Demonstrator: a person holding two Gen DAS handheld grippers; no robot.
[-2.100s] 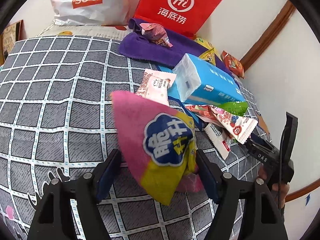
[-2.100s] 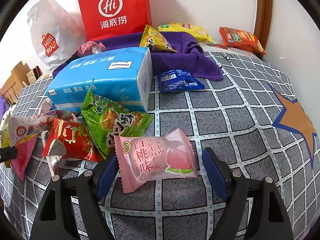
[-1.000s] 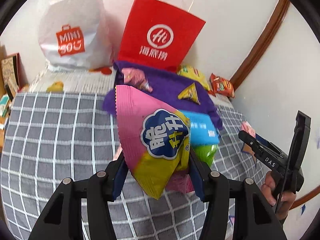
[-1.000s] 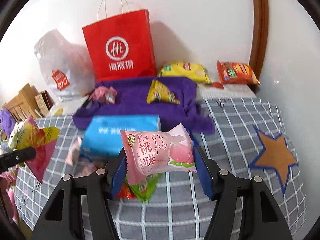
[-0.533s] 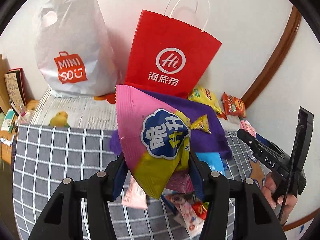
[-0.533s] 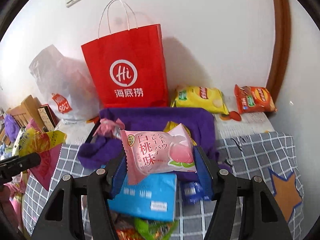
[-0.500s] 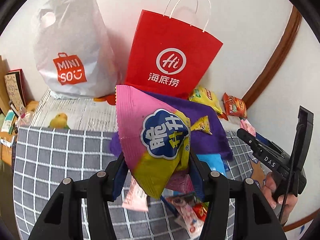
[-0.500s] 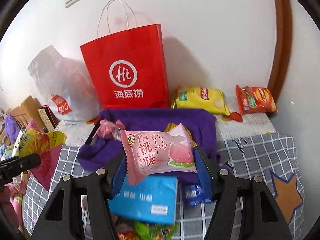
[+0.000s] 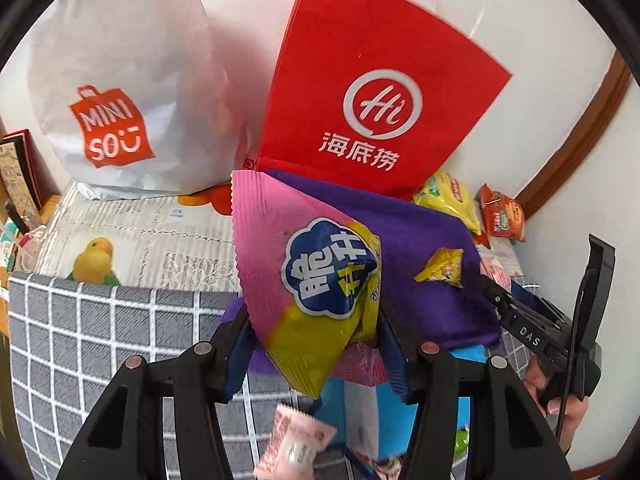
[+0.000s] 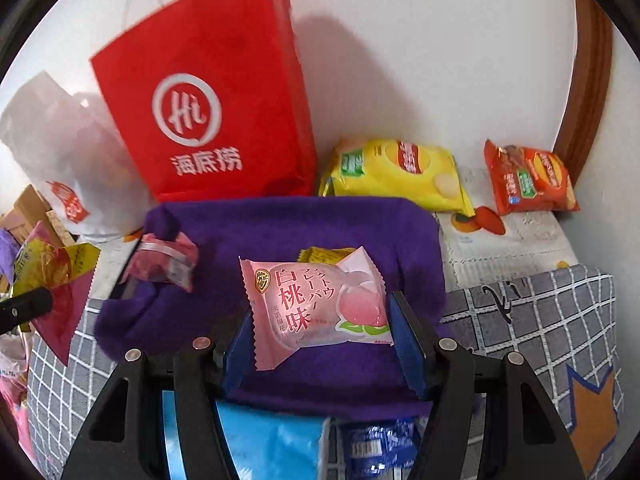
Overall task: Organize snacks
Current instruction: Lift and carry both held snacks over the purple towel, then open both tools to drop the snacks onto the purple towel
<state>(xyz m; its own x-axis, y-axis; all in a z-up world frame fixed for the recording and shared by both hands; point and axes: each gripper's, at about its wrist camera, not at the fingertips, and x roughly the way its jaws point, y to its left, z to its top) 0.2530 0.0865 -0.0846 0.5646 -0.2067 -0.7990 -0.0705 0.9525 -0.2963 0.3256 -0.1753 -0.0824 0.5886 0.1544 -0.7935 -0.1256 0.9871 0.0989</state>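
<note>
My left gripper (image 9: 316, 344) is shut on a pink and yellow snack bag (image 9: 304, 272), held up in front of the purple towel (image 9: 424, 248). My right gripper (image 10: 320, 344) is shut on a pink peach-flavour packet (image 10: 316, 304), which hangs over the same purple towel (image 10: 280, 232). On the towel lie a small yellow packet (image 9: 440, 266), partly hidden behind the peach packet in the right wrist view, and a dark pink packet (image 10: 164, 258). The left gripper's bag (image 10: 56, 276) shows at the left edge of the right wrist view.
A red paper bag (image 10: 208, 96) and a white plastic bag (image 9: 116, 80) stand against the wall behind the towel. A yellow chips bag (image 10: 396, 172) and an orange chips bag (image 10: 528, 180) lie at the back right. A blue tissue pack (image 10: 260, 448) and loose packets lie on the grey checked cloth (image 9: 80, 344).
Both grippers have moved forward with their packets toward the towel and the bags at the wall, which now look closer and larger. The tissue pack has slid under the fingers.
</note>
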